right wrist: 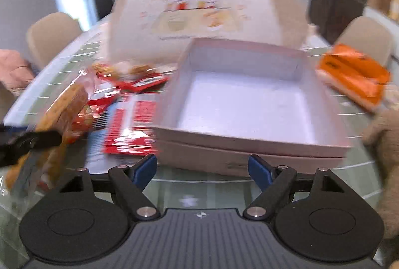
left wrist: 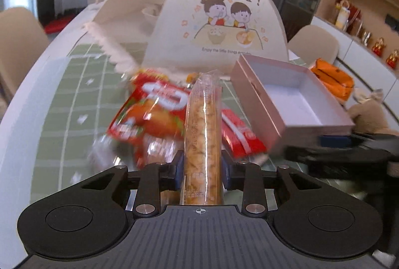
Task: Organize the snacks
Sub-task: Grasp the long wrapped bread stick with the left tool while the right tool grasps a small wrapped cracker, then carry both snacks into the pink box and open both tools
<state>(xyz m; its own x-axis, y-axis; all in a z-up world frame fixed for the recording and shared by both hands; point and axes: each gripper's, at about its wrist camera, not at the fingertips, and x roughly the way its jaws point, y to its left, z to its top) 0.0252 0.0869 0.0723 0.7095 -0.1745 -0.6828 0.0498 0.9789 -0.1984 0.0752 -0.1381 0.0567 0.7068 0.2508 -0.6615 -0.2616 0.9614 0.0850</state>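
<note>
My left gripper [left wrist: 202, 171] is shut on a long clear pack of golden crackers [left wrist: 203, 129], which sticks out forward between the blue pads. Below it on the table lie a red snack bag [left wrist: 149, 114] and a red packet [left wrist: 240, 136]. An open pink box [left wrist: 254, 104] with a white inside stands to the right. In the right wrist view my right gripper [right wrist: 202, 169] is open with nothing between its fingers, just before the box's [right wrist: 224, 156] near wall. The held cracker pack [right wrist: 67, 104] and red packets [right wrist: 132, 129] show to its left, blurred.
A white dome food cover [left wrist: 219, 19] with a cartoon print stands behind the snacks. An orange tissue pack [right wrist: 354, 74] lies right of the box, and a brown plush toy [right wrist: 384, 144] sits at the right edge. Beige chairs ring the glass-topped table [left wrist: 62, 94].
</note>
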